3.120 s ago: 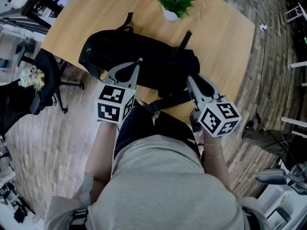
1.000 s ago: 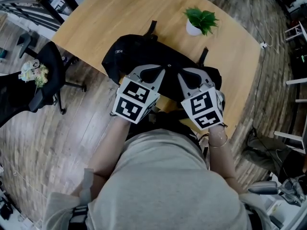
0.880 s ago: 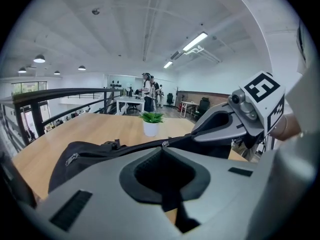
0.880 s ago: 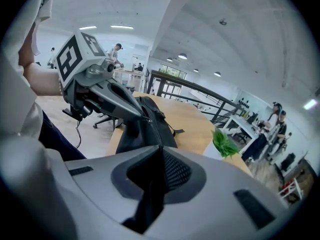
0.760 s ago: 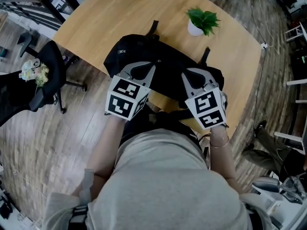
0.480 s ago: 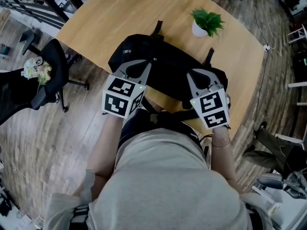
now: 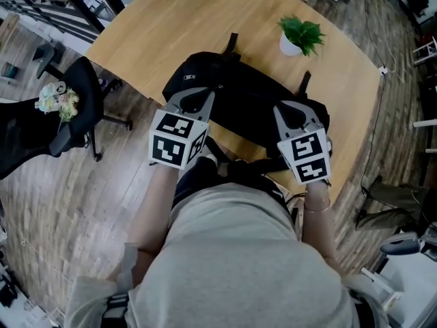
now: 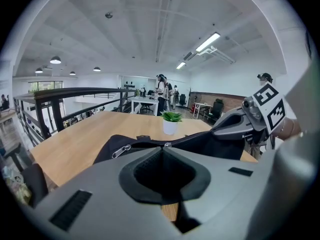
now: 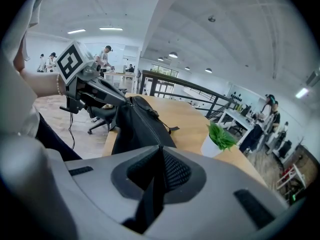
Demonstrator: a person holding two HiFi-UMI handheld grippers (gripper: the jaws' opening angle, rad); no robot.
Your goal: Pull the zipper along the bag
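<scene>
A black bag lies across the near edge of the wooden table. My left gripper is at the bag's left part, jaws shut at the zip line, where a small silver slider sits right at the tips. A second metal pull lies farther left on the bag. My right gripper is at the bag's right end, shut on a black strap that runs down between its jaws. Each gripper shows in the other's view: right, left.
A small potted plant stands on the table behind the bag's right end. A black office chair stands on the floor to the left. The person's body fills the lower part of the head view. Other people stand far off by other desks.
My left gripper has slid left along the bag, away from the right gripper, which has stayed at the bag's right end. The gap between the two has widened.
</scene>
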